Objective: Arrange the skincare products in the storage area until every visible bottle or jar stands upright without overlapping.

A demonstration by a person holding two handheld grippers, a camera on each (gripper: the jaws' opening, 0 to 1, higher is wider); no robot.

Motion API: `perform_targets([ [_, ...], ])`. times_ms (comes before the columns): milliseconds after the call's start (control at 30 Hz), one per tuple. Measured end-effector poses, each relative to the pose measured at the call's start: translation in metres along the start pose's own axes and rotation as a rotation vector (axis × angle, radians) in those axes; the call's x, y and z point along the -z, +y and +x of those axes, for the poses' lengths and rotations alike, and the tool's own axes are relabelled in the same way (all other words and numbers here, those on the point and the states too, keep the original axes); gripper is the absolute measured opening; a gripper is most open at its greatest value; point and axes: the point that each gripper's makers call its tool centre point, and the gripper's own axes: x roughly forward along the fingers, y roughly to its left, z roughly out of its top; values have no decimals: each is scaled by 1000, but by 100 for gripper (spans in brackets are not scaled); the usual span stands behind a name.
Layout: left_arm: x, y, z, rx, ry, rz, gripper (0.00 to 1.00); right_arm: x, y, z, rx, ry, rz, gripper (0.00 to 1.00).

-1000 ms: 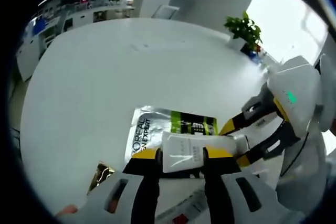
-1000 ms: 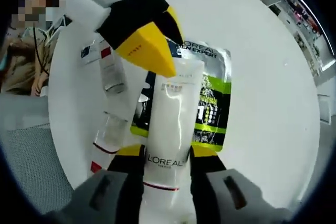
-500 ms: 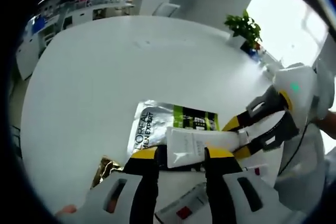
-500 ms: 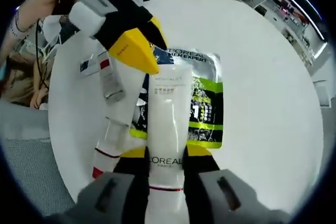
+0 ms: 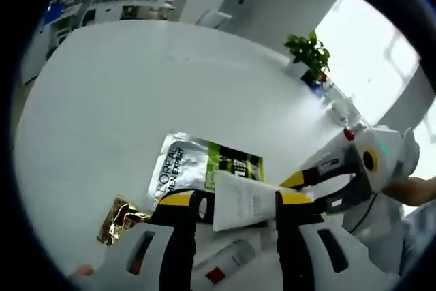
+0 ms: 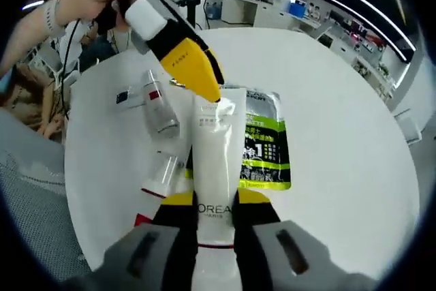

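On the bench (image 6: 354, 141), a tube (image 6: 215, 161) lies lengthwise between the jaws of the right gripper (image 6: 213, 204), its far end overlapping a flat sachet (image 6: 267, 142) lying just to its right. The left gripper (image 6: 194, 73) meets the tube's far end from beyond. Two smaller tubes (image 6: 159, 110) lie to the left of it. In the left gripper view, a foil packet (image 5: 119, 218) rests left of the sachet (image 5: 187, 168), with a plant (image 5: 308, 51) at the bench's far edge.
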Motion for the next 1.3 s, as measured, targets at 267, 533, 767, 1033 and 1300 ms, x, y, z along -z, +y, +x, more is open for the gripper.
perform_targets([
  [267, 10, -16, -2, 45, -30, -58, 47, -13, -5, -20, 82, -122, 50, 17],
  [533, -6, -55, 0, 151, -157, -119, 41, -30, -13, -41, 108, -206, 96, 17],
  [767, -19, -90, -3, 248, -239, -145, 32, -37, -15, -60, 120, -277, 163, 17],
  [1033, -23, -115, 2, 306, -279, -173, 28, -37, -13, -82, 149, -351, 224, 18],
  [1300, -21, -133, 7, 337, -277, -161, 18, -32, -12, -97, 153, -384, 273, 18],
])
